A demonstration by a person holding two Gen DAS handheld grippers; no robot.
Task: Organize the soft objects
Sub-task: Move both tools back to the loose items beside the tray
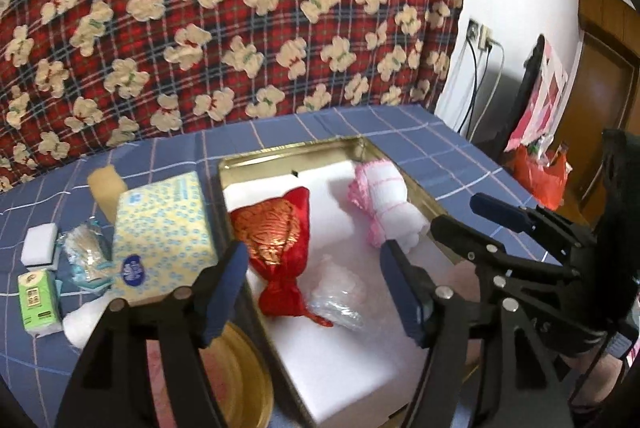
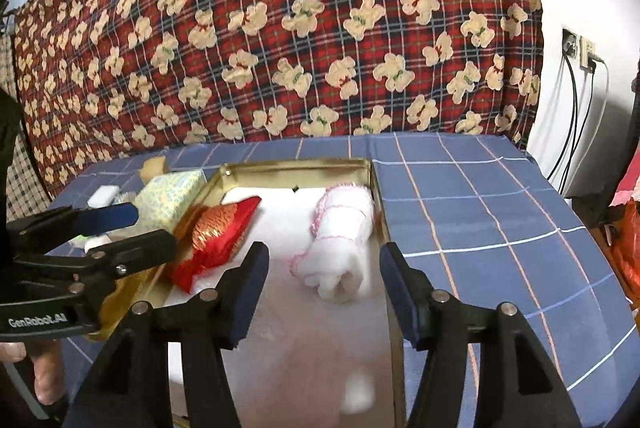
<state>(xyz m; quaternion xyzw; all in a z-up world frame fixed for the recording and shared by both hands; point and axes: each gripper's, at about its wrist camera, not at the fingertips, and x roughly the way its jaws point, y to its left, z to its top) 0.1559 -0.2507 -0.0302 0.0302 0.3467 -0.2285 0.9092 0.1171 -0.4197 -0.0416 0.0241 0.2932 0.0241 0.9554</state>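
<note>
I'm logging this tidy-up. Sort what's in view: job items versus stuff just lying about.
Job:
- gold tin
- red pouch
- rolled towel
- clear plastic bag
- tissue pack
- white sponge
- green tissue packet

Lying about:
- wall cables
- orange bag

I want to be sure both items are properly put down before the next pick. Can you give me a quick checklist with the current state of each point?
1. Left gripper empty, open above the red pouch: ok.
2. Right gripper empty, open over the rolled towel: ok.
3. Pouch and towel both inside the gold tin, apart: ok.
4. Plastic bag in the tin settled: cannot tell.
5. Tissue pack still outside on the table: not ok.
6. Room left in the tin for it: cannot tell.
</note>
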